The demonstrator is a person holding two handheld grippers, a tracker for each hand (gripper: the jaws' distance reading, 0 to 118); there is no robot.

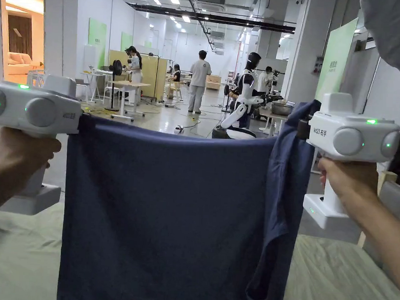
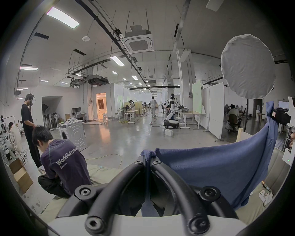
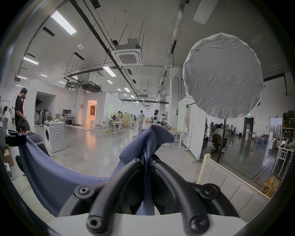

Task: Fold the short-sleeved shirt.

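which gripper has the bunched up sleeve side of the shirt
The right gripper. The navy shirt bunches there, a sleeve hanging below, while the left gripper pinches a flat corner of the taut top edge.

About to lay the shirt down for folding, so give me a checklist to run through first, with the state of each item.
1. Left gripper clamped on the shirt corner: ok, cloth pinched between the jaws.
2. Right gripper clamped on the shirt: ok, though the cloth bunches above the jaws.
3. Top edge stretched: ok, only a slight sag.
4. Shirt hanging flat: not ok, the right side is doubled over itself.
5. Lower hem free of the bed: cannot tell, it runs out of the head view.
6. Bed ready beneath: ok where visible.
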